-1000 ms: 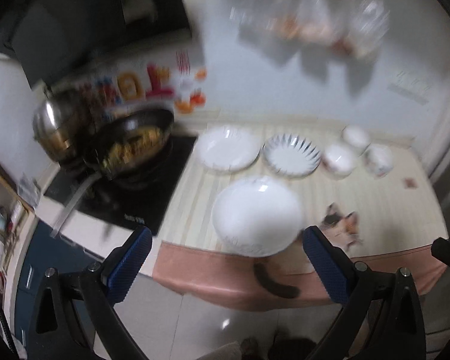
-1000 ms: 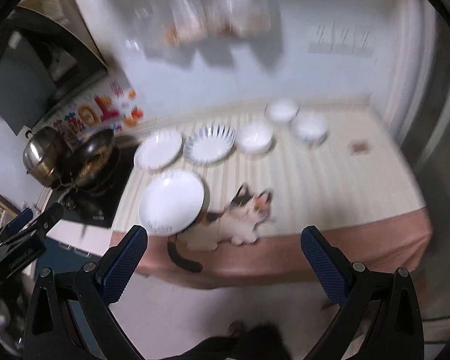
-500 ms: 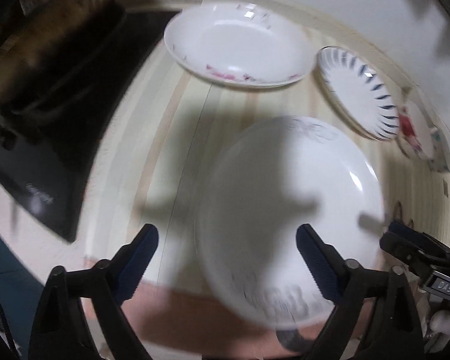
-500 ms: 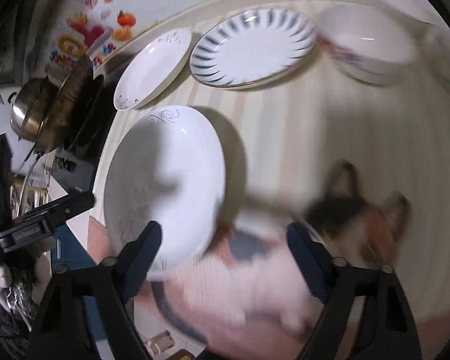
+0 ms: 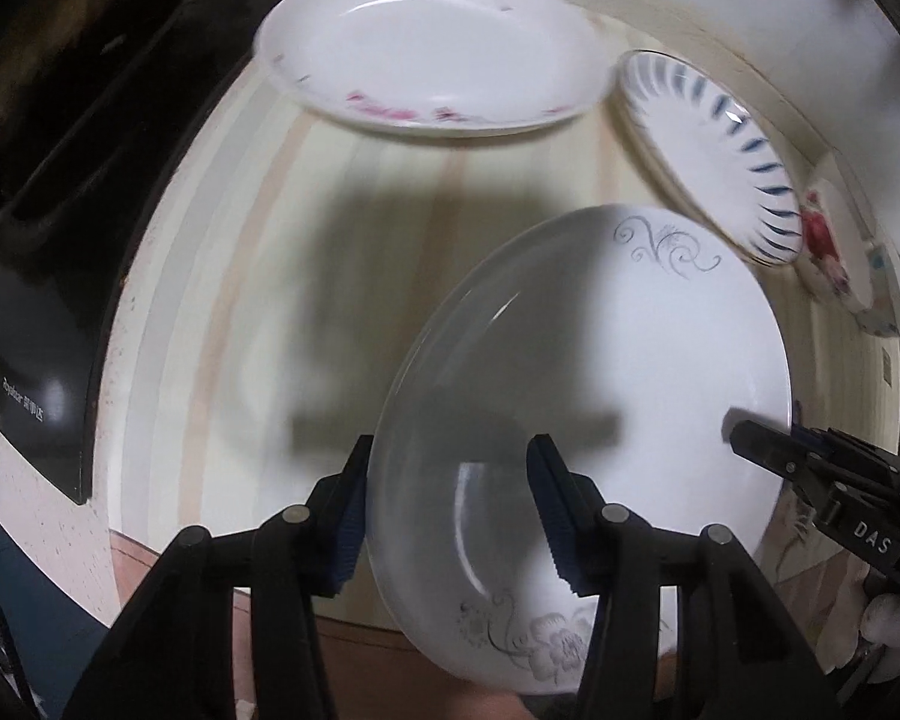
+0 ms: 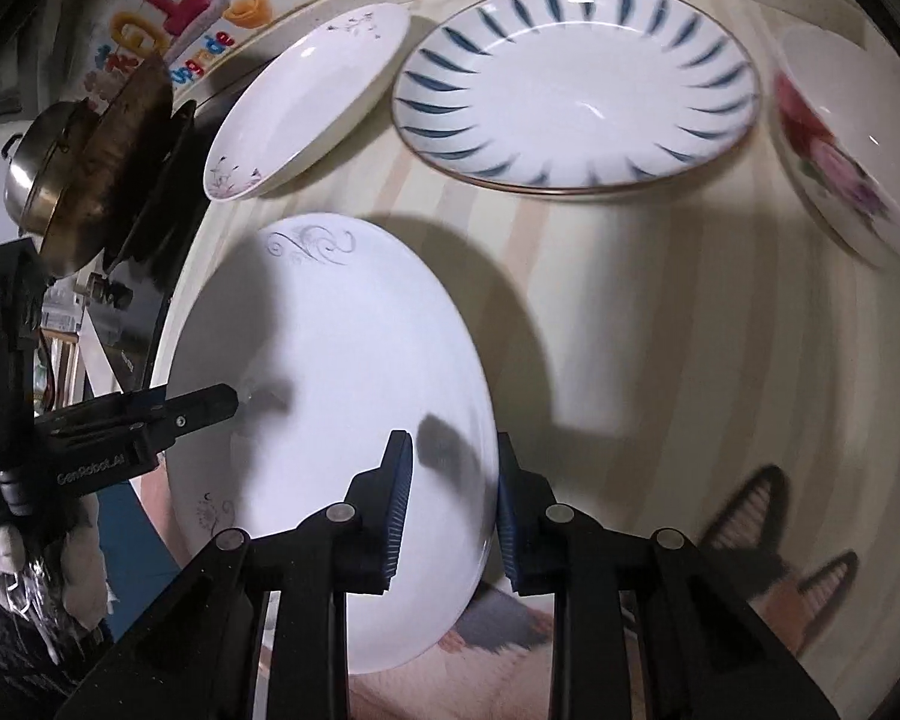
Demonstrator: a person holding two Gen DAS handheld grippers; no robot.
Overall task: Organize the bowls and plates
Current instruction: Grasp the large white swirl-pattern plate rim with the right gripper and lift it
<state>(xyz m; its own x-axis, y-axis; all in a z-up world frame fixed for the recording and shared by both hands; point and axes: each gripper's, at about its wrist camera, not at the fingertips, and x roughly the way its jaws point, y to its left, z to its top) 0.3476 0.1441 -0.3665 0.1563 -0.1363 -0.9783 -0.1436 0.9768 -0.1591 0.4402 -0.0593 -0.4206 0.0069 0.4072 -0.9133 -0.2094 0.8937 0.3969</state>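
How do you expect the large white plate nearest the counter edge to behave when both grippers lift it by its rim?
The large white plate looks glazed and glossy, so it will probably be rigid but slippery. The left gripper and right gripper each straddle only its thin rim, jaws closing; it may tilt if lifted unevenly.

A large white ceramic plate with grey scroll motifs is lying at the table's near edge. Behind it are sitting a white pink-flowered plate, a blue-striped plate and a rose-patterned white bowl.
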